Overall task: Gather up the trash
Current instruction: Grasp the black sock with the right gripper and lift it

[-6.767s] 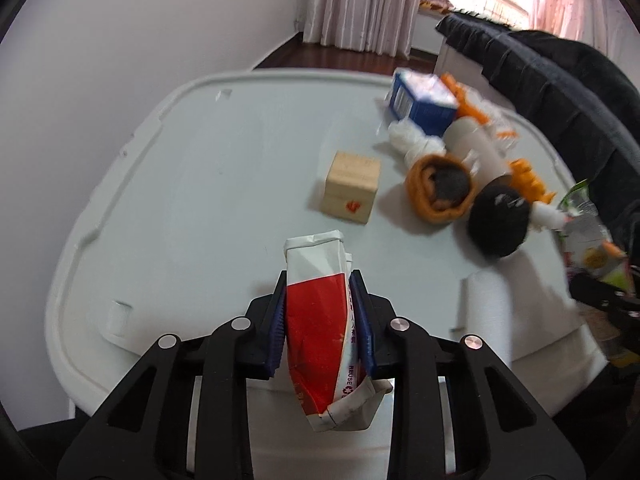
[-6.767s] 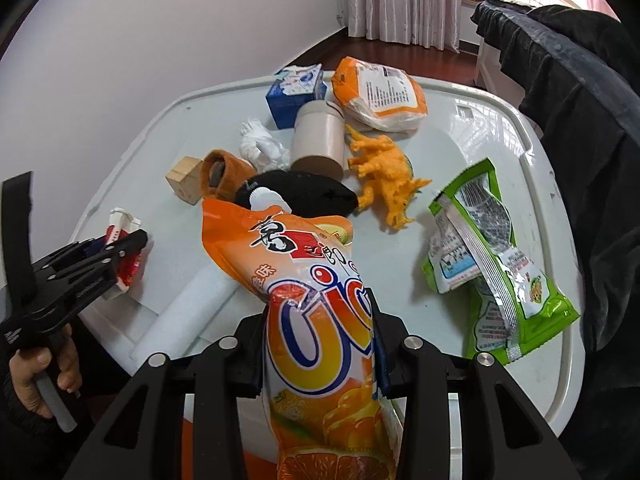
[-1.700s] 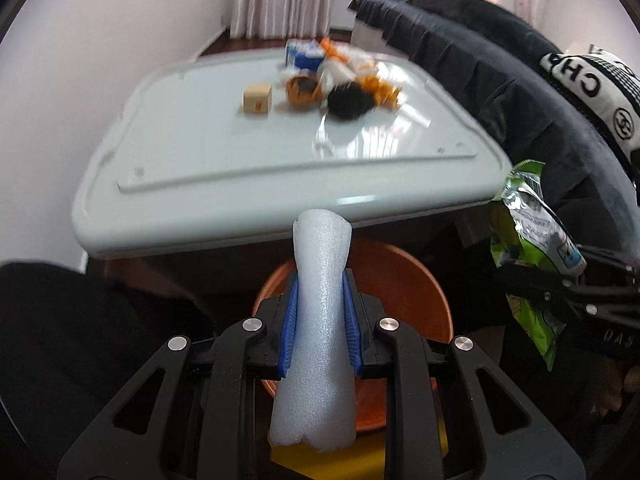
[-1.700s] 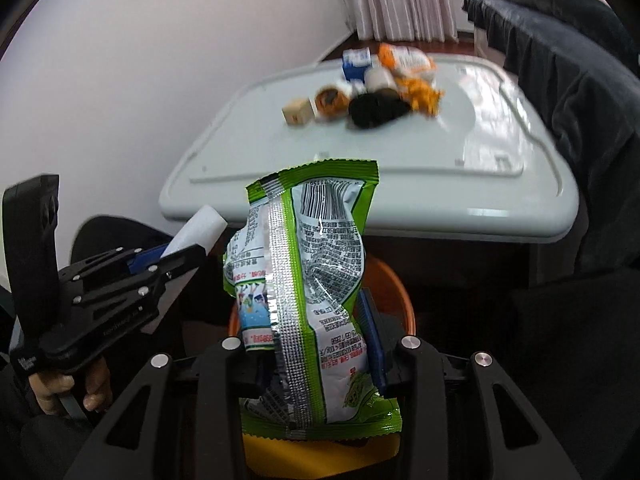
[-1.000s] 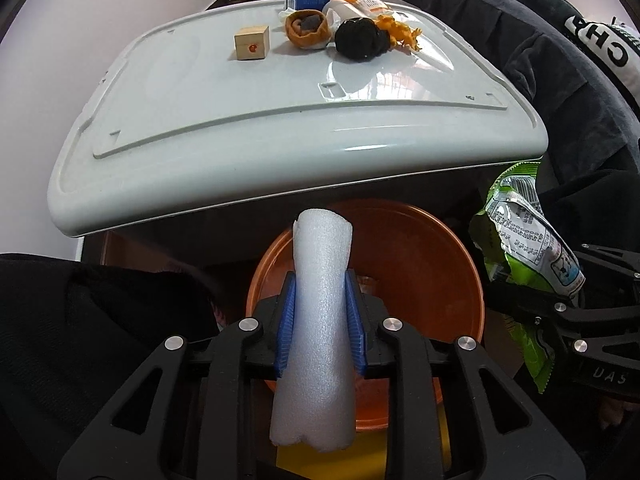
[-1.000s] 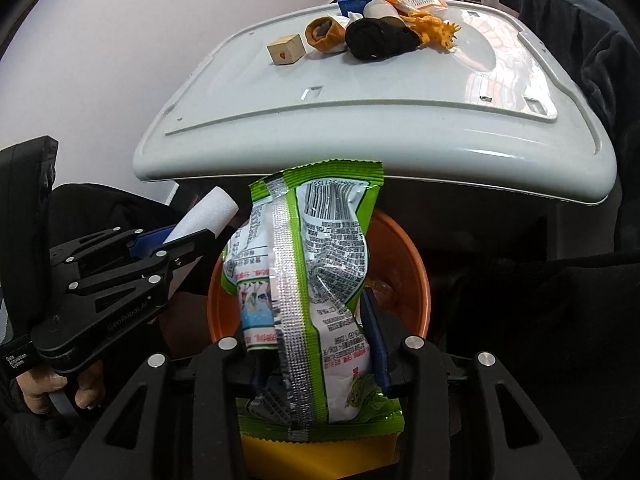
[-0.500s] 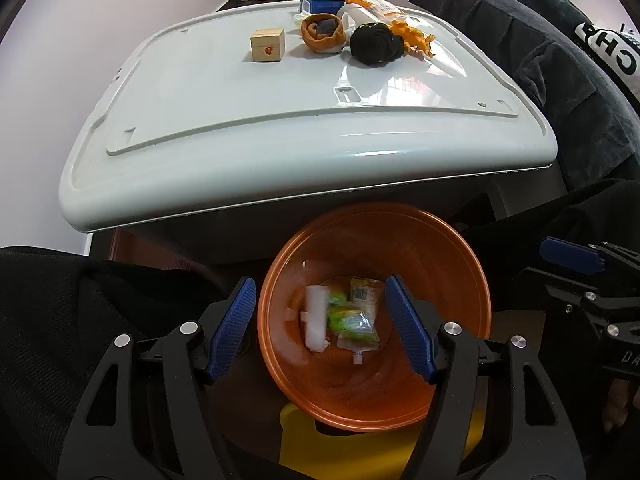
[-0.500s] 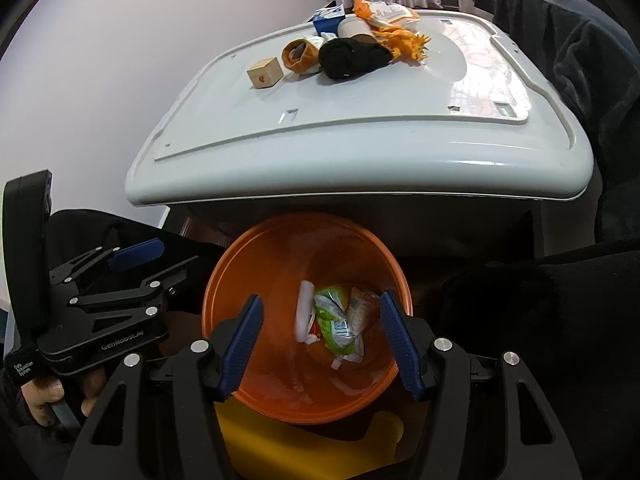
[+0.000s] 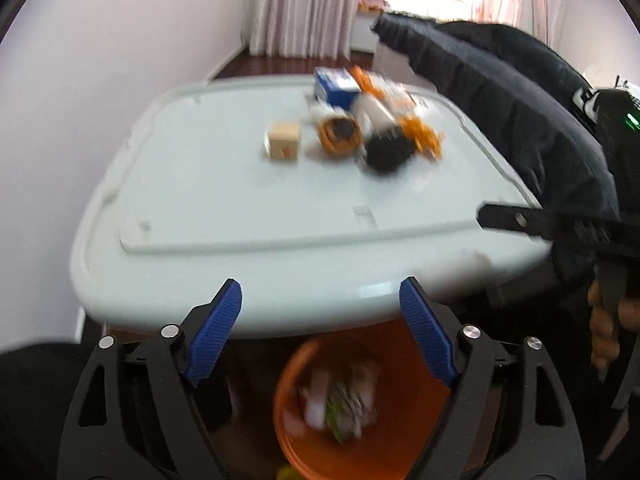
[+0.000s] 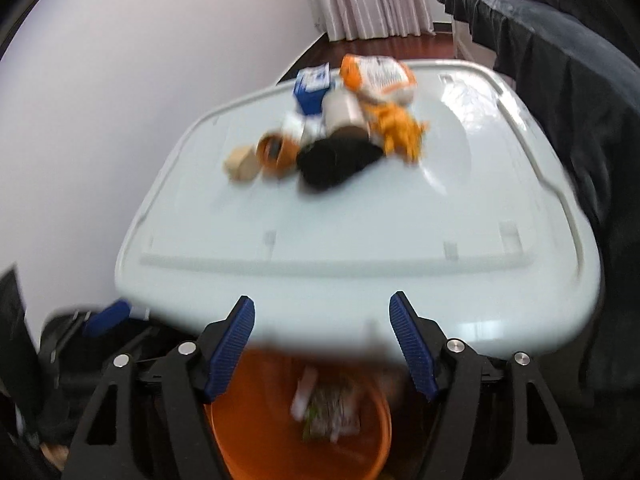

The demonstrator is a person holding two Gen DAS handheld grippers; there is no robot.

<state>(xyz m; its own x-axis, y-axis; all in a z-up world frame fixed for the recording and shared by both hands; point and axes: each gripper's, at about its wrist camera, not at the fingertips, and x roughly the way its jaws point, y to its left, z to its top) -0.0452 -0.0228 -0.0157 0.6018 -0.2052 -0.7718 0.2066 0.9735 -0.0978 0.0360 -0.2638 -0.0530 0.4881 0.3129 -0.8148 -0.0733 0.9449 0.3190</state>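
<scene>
Now both tongs stand spread and empty above the orange bin (image 9: 420, 432), which sits on the floor below the near edge of the white surface (image 9: 224, 184). The left tongs (image 9: 320, 332) have just been opening, and nothing is between their blue pads (image 9: 214, 334); the right tongs (image 10: 322, 344) have just been opening too, and the gap between them is also free. At the bottom of the bin lies the collected trash: a white foam roll (image 9: 314, 398) beside a green snack bag (image 9: 346, 408), with other wrappers that are too blurred to name. In the right wrist view the same bin (image 10: 248, 440) shows the foam roll (image 10: 302, 394) and the green bag (image 10: 332, 412) close together. On the far part of the surface a group of things is gathered: a wooden cube (image 9: 283, 145), an orange cup-shaped thing (image 9: 338, 135), a black soft lump (image 9: 387, 151), a blue and white carton (image 9: 334, 87), a pale cylinder (image 10: 344, 114), an orange toy animal (image 10: 398, 130) and an orange and white bag (image 10: 378, 76). In the left wrist view the right tongs (image 9: 516, 220) reach over the right edge of the surface, held by a hand (image 9: 608, 320). Both views are blurred.
</scene>
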